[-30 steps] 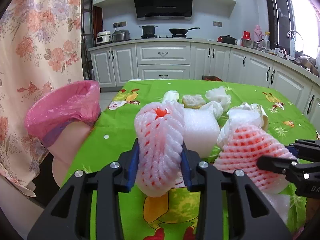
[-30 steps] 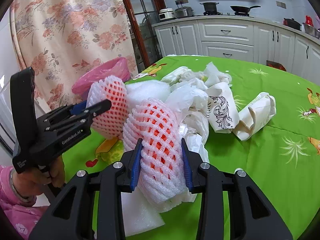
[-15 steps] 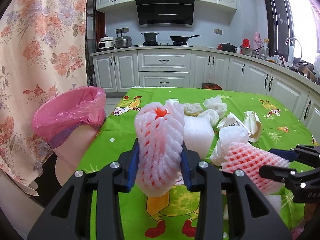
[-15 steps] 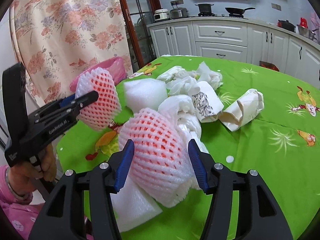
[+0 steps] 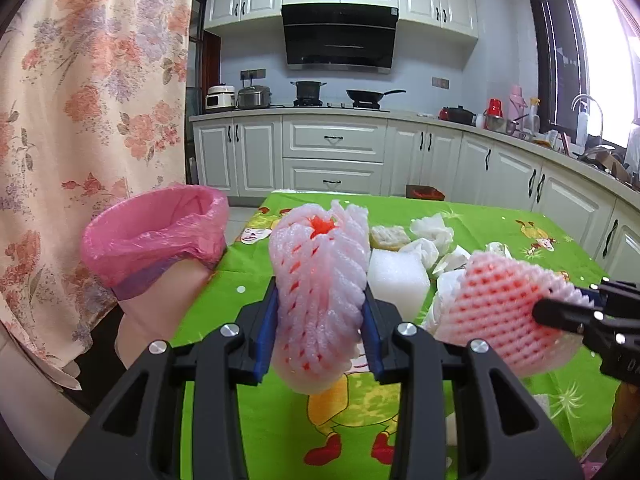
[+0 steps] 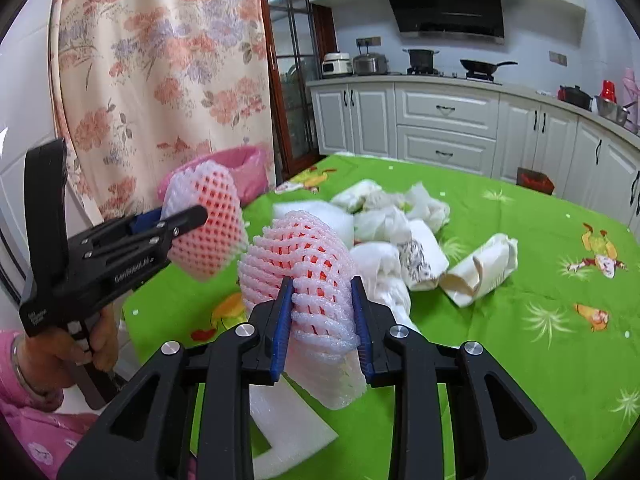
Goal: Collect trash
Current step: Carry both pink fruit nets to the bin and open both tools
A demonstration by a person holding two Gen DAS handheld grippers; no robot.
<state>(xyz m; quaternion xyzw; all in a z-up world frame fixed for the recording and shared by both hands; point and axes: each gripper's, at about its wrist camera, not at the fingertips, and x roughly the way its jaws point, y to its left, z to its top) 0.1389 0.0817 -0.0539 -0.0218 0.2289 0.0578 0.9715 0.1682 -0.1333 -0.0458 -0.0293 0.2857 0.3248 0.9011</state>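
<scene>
My left gripper (image 5: 320, 294) is shut on a pink-and-white foam fruit net (image 5: 320, 256), held upright above the green table (image 5: 248, 276). A second foam net (image 6: 296, 248) sits between the pads of my right gripper (image 6: 321, 284), whose jaws are closing and squeezing it. In the right wrist view the left gripper (image 6: 176, 216) and its net (image 6: 208, 236) hang to the left, in front of the bin. The pink-lined bin (image 5: 156, 236) stands off the table's left edge, its mouth open.
Crumpled white paper (image 6: 400, 216), a squashed paper cup (image 6: 480, 268) and a white foam block (image 5: 396, 280) lie mid-table. A cut foam sheet (image 6: 288, 424) lies under my right gripper. A floral curtain (image 5: 80, 100) hangs behind the bin. Kitchen cabinets line the back.
Both grippers rose with their foam nets. The right jaws spread wider half a second ago, then pinched in tight on the net. The left grip is unchanged.
</scene>
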